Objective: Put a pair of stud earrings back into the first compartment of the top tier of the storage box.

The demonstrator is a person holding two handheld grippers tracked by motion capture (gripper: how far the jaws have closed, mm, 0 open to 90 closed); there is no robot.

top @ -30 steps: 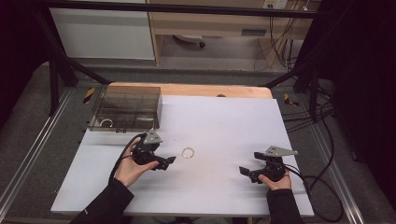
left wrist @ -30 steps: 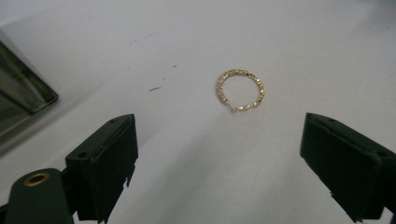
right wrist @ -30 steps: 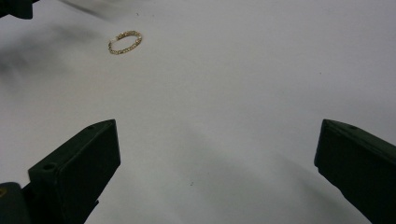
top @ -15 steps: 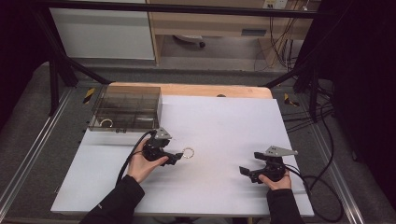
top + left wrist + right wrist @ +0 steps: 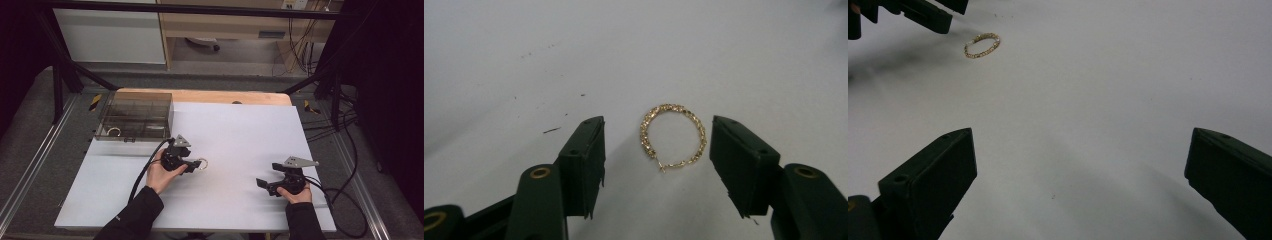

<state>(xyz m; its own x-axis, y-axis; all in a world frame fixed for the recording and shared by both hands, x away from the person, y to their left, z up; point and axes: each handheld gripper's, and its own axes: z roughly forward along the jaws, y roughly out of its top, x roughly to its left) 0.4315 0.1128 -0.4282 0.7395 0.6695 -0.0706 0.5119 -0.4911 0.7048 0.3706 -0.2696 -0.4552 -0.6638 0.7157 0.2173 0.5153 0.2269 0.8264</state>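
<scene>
**Carefully now: a thin hoop, flat on a slick table**

Right now the left gripper (image 5: 655,145) hangs over the gold hoop earring (image 5: 672,136), jaws spread wide, one on each side of it and neither touching. The earring lies flat on the white table (image 5: 240,130), near the middle, just right of that gripper in the high view. The right gripper (image 5: 1080,170) sits well apart at the near right, jaws likewise released, holding nothing.

What could go wrong? Plenty, I'd judge. The hoop is thin and lies flat, so jaws closing too high could pass over it. If one jaw meets it first, it may skid across the smooth surface or flip out sideways. Its clasp looks open at the near end, and a squeeze there might bend it or let it spring loose.

Hard to read: the clear compartment box (image 5: 134,115) at the far left holds a second ring-shaped thing (image 5: 114,132), but its walls blur the dividers, so which cell it occupies I cannot tell. The jaw tips' height above the table is unclear too.
</scene>
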